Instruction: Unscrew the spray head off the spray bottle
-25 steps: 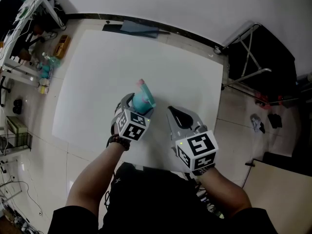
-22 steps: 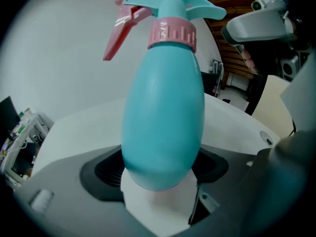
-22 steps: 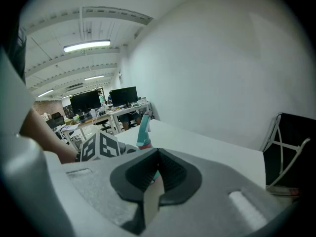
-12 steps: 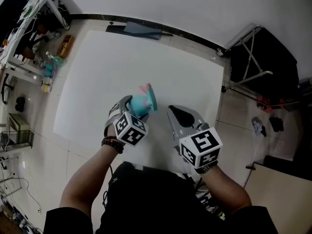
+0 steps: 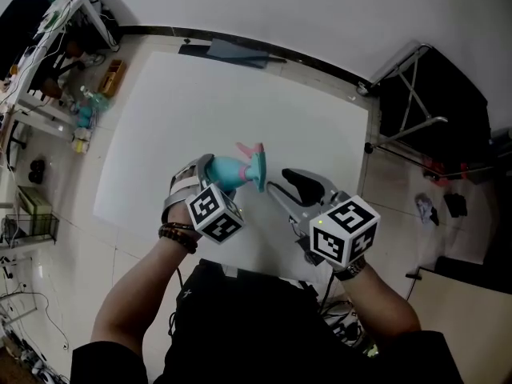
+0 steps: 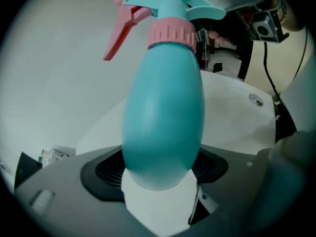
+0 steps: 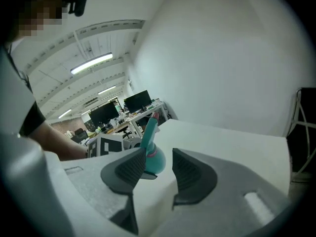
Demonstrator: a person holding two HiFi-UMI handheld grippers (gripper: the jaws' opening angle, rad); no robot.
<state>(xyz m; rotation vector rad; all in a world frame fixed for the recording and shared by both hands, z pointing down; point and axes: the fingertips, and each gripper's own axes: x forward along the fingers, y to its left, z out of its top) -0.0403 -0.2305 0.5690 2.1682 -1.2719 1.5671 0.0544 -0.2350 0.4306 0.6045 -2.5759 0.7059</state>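
White table (image 5: 160, 102), pale tiled floor (image 5: 56, 270), white wall (image 5: 280, 6), cluttered shelf (image 5: 56, 14) left, ceiling strip lights (image 7: 91, 63).

White table (image 5: 160, 118) between cluttered rack (image 5: 56, 50) and metal-tube frame (image 5: 406, 94)

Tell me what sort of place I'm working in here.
Probably an open-plan office or lab: computer monitors line the background, long ceiling strip lights run overhead, and a plain white work table stands on a tiled floor.

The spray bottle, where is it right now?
In the head view, the spray bottle is near the middle, held in the left gripper over the white table, its spray head pointing right.
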